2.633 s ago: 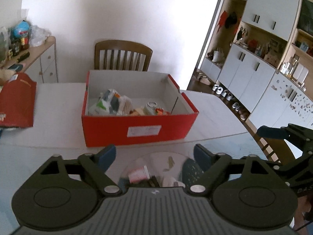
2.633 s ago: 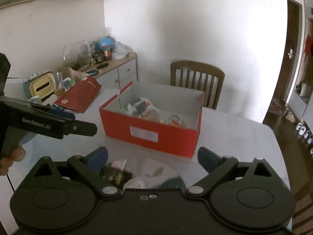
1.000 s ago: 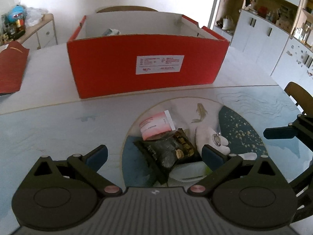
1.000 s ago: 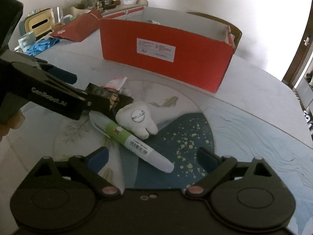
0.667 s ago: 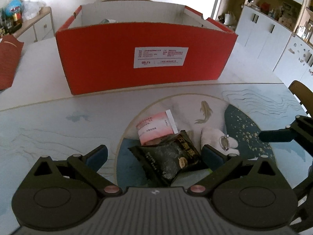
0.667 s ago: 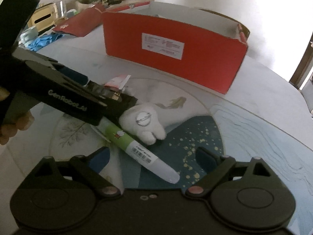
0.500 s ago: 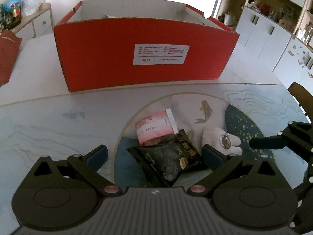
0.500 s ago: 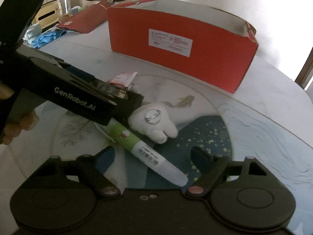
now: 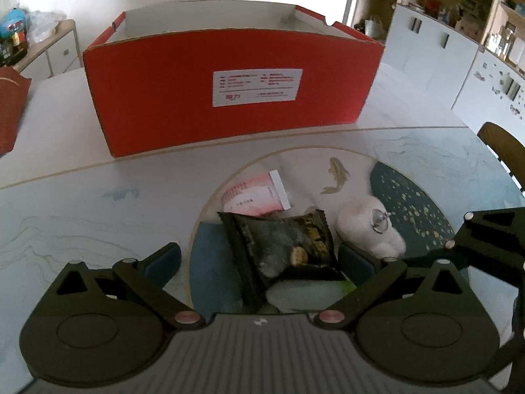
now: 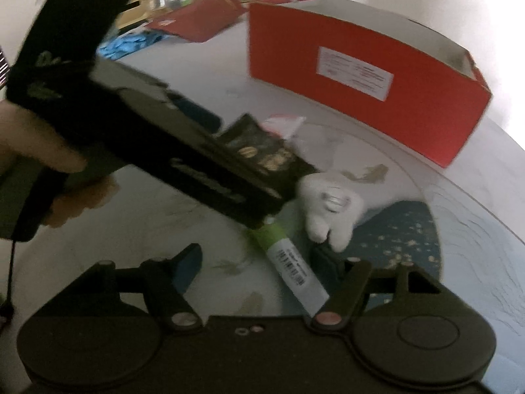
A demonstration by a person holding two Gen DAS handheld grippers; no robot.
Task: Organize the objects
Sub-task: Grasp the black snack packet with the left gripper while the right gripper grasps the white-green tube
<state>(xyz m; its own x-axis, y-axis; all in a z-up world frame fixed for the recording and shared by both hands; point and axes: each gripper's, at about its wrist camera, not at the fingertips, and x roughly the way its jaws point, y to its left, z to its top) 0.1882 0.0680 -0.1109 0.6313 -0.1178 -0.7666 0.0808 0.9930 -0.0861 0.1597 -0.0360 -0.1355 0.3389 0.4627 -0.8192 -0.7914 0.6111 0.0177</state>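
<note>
Left wrist view: my left claw (image 9: 259,257) stands released around the dark snack packet (image 9: 282,246) on the desk (image 9: 82,216). My right claw (image 10: 259,259), jaws just narrowing but not yet gripping, straddles the green-and-white tube (image 10: 288,262), beside the white tooth plush (image 10: 331,203).

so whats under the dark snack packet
The dark snack packet lies over the lower edge of the pink-and-white sachet and over one end of the green-and-white tube. Whatever else sits beneath it is covered.
</note>
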